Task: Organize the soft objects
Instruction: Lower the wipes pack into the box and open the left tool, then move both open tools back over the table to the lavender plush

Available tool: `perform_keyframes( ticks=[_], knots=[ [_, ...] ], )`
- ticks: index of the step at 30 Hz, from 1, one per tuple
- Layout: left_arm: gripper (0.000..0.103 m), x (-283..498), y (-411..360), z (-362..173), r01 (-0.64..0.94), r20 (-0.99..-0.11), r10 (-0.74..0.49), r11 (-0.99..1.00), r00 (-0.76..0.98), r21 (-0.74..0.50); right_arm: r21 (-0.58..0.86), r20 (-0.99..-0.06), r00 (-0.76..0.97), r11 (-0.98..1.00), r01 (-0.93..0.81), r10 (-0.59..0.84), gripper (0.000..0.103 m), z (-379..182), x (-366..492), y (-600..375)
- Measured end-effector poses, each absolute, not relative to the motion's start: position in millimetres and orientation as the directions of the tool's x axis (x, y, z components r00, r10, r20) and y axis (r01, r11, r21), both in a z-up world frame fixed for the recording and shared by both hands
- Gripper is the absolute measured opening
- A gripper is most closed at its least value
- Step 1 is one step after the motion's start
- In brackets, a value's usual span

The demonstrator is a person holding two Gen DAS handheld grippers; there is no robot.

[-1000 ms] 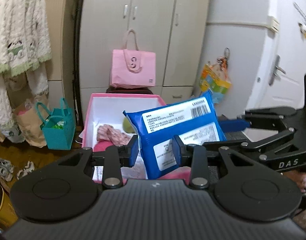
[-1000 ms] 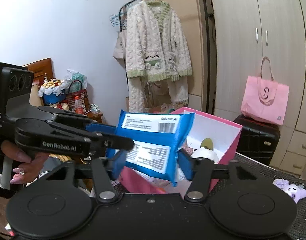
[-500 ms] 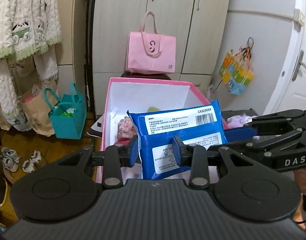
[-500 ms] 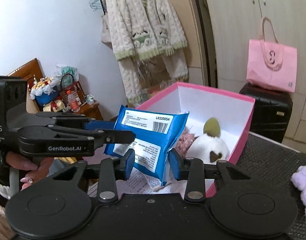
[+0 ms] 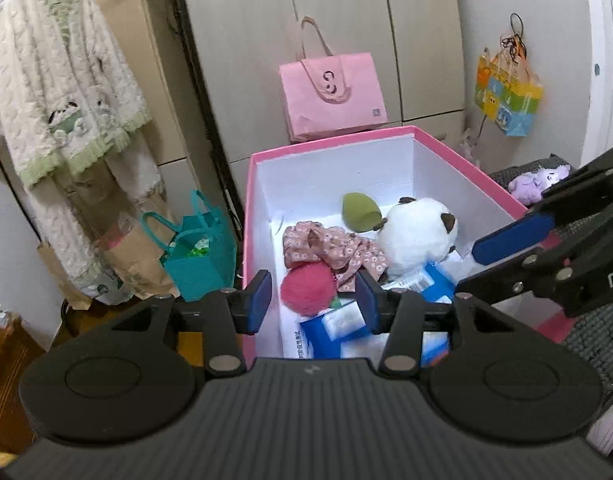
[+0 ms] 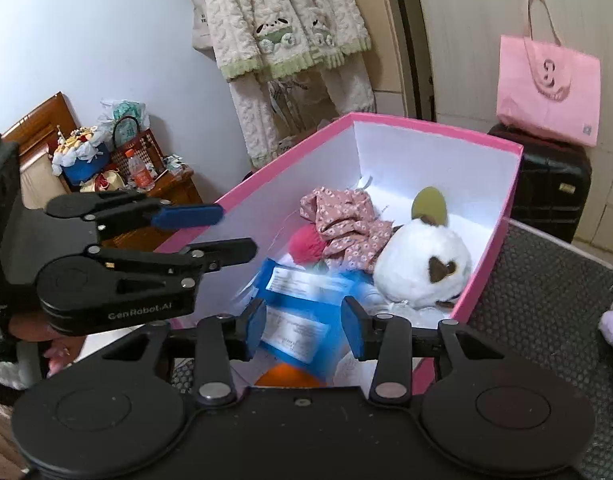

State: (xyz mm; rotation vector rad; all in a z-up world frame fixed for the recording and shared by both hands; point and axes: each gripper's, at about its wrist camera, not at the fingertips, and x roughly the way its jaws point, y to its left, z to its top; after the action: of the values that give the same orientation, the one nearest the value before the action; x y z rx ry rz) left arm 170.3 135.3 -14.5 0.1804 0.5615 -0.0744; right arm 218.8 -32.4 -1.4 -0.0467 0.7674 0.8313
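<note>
Right wrist view shows your jaws on both grippers now apart, the blue plastic wipes packet (image 6: pixel 302 312) released into the near end of the pink cardboard box (image 6: pixel 502 236), so it's stowed.

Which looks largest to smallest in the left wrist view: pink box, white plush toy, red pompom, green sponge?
1. pink box
2. white plush toy
3. red pompom
4. green sponge, though it lies farther back, so this last ranking is unsure.

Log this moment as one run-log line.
step: blue packet in pink box | left gripper: open, empty | right gripper: open, empty | purple plush: outside box
</note>
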Motion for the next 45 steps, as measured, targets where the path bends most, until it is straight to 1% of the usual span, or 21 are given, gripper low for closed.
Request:
perform_keyframes(
  ticks=[2, 4, 9, 14, 15, 19, 22, 26, 33, 35, 37, 39, 45],
  knots=[
    [0.045, 165, 146, -8, 0.114, -0.554, -0.059, 0.991, 0.831, 0.065, 0.228, -0.626, 0.44, 0.691, -0.686, 0.644, 0.049, 3, 213, -35],
    [0.045, 159, 154, 0, 0.102, -0.548, -0.074, 0.995, 0.833, 0.022, 0.215, -0.618, 0.451, 0.691, -0.69, 0.643, 0.049, 7, 205, -39],
    [0.052, 136, 149, 19, 0.092, -0.504, -0.045, 0.993, 0.863, 0.07, 0.193, -0.593, 0.482, 0.695, -0.693, 0.645, 0.05, 22, 193, -48],
    [0.055, 119, 139, 34, 0.147, -0.501, -0.094, 0.987, 0.86, 0.067, 0.167, -0.567, 0.505, 0.691, -0.703, 0.651, 0.051, 35, 176, -56],
    [0.057, 117, 137, 36, 0.161, -0.504, -0.108, 0.985, 0.857, 0.063, 0.16, -0.563, 0.508, 0.689, -0.707, 0.652, 0.051, 37, 172, -58],
    [0.058, 101, 128, 44, 0.218, -0.525, -0.158, 0.974, 0.836, 0.054, 0.127, -0.545, 0.515, 0.673, -0.729, 0.661, 0.053, 49, 154, -63],
    [0.059, 90, 123, 50, 0.243, -0.532, -0.181, 0.969, 0.827, 0.049, 0.103, -0.526, 0.524, 0.662, -0.743, 0.67, 0.055, 59, 141, -69],
    [0.063, 73, 117, 58, 0.274, -0.533, -0.207, 0.961, 0.821, 0.048, 0.09, -0.504, 0.528, 0.65, -0.755, 0.684, 0.056, 70, 126, -79],
    [0.063, 49, 99, 62, 0.339, -0.574, -0.24, 0.938, 0.783, 0.07, 0.054, -0.485, 0.525, 0.623, -0.78, 0.699, 0.06, 85, 98, -94],
    [0.063, 44, 93, 61, 0.358, -0.584, -0.253, 0.931, 0.771, 0.07, 0.05, -0.481, 0.524, 0.619, -0.784, 0.703, 0.062, 87, 90, -99],
    [0.063, 40, 89, 61, 0.38, -0.595, -0.276, 0.924, 0.755, 0.054, 0.044, -0.473, 0.529, 0.618, -0.785, 0.705, 0.067, 87, 81, -105],
    [0.064, 37, 83, 60, 0.403, -0.607, -0.301, 0.915, 0.735, 0.035, 0.024, -0.466, 0.541, 0.621, -0.783, 0.7, 0.07, 85, 73, -110],
    [0.065, 30, 67, 54, 0.45, -0.634, -0.331, 0.893, 0.699, 0.03, 0.002, -0.47, 0.556, 0.631, -0.776, 0.685, 0.073, 75, 56, -129]
  ],
)
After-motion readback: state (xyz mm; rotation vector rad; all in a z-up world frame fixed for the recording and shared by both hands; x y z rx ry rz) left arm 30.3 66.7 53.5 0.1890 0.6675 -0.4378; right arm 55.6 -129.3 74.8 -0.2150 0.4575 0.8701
